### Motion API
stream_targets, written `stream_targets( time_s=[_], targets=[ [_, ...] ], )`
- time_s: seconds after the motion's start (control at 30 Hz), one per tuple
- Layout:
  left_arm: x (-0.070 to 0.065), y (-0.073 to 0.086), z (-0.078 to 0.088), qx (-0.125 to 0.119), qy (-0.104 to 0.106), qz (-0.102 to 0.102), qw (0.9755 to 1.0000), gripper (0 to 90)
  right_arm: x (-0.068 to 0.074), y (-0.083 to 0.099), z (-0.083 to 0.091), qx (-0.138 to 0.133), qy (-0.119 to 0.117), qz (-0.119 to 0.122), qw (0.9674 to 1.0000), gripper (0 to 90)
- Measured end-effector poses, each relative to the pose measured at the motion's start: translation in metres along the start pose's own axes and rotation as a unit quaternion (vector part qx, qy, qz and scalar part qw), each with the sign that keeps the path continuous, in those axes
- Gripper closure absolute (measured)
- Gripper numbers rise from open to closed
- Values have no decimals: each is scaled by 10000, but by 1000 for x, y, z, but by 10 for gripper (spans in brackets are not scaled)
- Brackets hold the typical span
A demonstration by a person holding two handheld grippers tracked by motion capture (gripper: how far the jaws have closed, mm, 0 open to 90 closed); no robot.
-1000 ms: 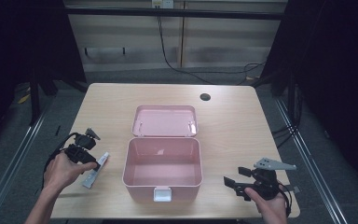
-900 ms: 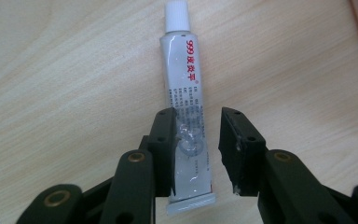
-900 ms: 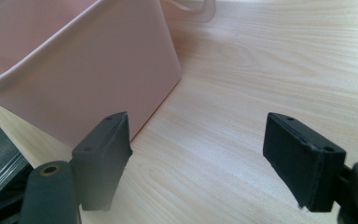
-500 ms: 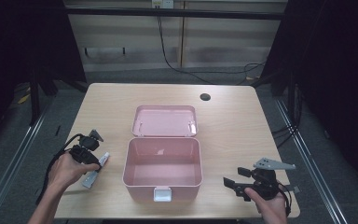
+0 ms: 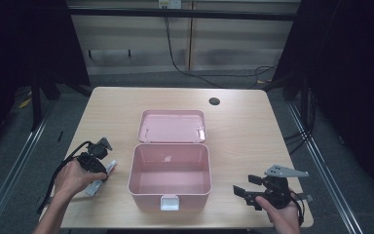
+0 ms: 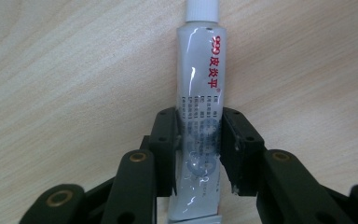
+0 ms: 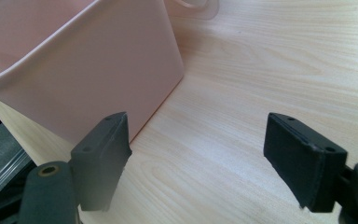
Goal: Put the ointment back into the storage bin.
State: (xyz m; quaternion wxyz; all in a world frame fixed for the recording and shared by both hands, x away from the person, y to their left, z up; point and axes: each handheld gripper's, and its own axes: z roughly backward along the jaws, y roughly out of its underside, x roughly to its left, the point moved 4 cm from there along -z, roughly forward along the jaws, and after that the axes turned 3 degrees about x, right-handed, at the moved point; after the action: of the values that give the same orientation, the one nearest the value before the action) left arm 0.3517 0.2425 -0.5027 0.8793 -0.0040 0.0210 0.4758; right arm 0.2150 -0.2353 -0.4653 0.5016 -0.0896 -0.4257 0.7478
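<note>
Nearest edge of the desk [image 5: 253, 126]: the right gripper [image 5: 246, 192] is sitting in the person's right hand [image 5: 282, 214] at the near right corner, pointing toward the pink box [image 5: 170, 168]. In the right gripper view its jaws are standing wide apart with bare wood between them; one side wall of the box is lying just beyond the left jaw, not touching it.

Near left: the left hand [image 5: 73, 176] is holding the left gripper [image 6: 199, 140] down over a white tube [image 6: 198, 112] that is lying flat on the desk, just left of the box and apart from it. In the left gripper view the tube is running straight between the jaws, white cap pointing away, red and dark print facing up. The jaws are standing narrow; they have just been opening a little. The left pad is touching the tube's edge, while a thin gap is showing at the right pad, so a firm pinch is not confirmed.

Centre: the box is sitting open, its inside bare, white latch facing the person. Its lid [image 5: 172, 126] is lying flat behind it.

Far right: a dark round hole [image 5: 214, 101] is showing in the desktop.
</note>
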Motion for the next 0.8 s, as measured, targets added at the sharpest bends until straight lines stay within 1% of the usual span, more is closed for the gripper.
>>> stream_targets(
  time_s=[0.03,0.07,0.13,0.23,0.33,0.4,0.43,0.47,0.53,0.57,0.6,0.67,0.7,0.8],
  targets=[
    [0,0,0,16,20,-13,10000,674,0,0,0,2,-4,-1,10000,217],
    [0,-1,-1,21,12,-8,10000,674,0,0,0,3,-4,-1,10000,218],
    [-1,-1,-1,55,-32,-69,10000,674,0,0,0,1,-2,2,10000,217],
    [-1,-1,-1,45,-49,-47,10000,675,0,0,0,5,-4,5,10000,217],
    [-4,-1,-2,-123,-93,-134,9998,681,1,0,0,19,-1,16,10000,217],
    [-4,0,-2,-165,-144,-130,9997,684,1,0,0,26,-4,29,10000,217],
    [-4,0,-1,-115,-115,-138,9998,687,1,0,0,30,-6,28,10000,217],
    [-3,-2,-1,-82,-94,-199,9997,689,1,0,0,33,-5,9,10000,216],
    [-4,-2,-1,2,-71,-165,9998,693,1,0,-1,22,-2,60,10000,216],
    [-4,-3,-1,7,-120,-232,9997,695,1,0,0,32,-3,60,10000,216],
    [-5,-3,-1,16,-136,-221,9997,697,1,0,0,24,-13,59,10000,215],
    [-5,-3,-1,49,-143,-309,9994,702,1,0,0,27,-14,34,10000,215],
    [-5,-3,-1,54,-124,-290,9995,703,1,0,0,34,-8,22,10000,215],
    [-5,-2,0,57,-70,-339,9994,713,0,0,0,30,-2,23,10000,214]
  ],
)
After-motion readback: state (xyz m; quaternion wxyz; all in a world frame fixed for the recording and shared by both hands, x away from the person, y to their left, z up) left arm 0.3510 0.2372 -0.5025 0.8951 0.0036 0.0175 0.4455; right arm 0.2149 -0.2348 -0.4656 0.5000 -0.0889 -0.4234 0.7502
